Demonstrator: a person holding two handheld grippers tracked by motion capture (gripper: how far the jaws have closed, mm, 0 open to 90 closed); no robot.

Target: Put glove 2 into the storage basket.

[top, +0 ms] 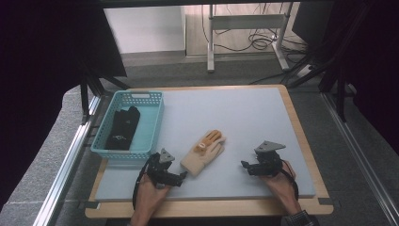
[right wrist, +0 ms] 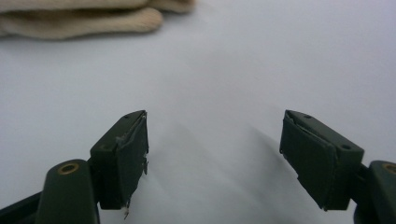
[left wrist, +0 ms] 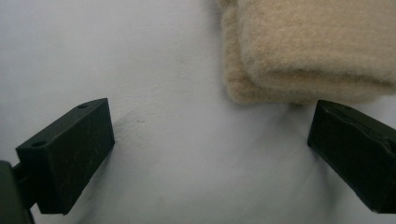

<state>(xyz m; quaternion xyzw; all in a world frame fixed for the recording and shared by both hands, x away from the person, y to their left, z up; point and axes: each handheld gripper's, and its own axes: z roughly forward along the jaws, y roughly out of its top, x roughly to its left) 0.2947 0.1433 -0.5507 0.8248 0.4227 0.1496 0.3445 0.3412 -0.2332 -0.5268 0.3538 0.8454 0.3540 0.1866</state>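
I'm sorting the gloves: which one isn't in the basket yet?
The beige glove with orange fingers lies on the grey mat between the grippers; the black glove is already inside the blue basket.

Left hand (top: 149, 188) gripping left gripper (top: 182, 175), jaws standing wide apart, pointing rightward. Right hand (top: 277, 181) gripping right gripper (top: 243, 165), jaws gaping wide, nothing between them, pointing leftward. Both forearms entering from bottom edge.

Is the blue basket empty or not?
Not empty. The blue basket holds dark folded cloth, perhaps gloves; what it is exactly cannot be told.
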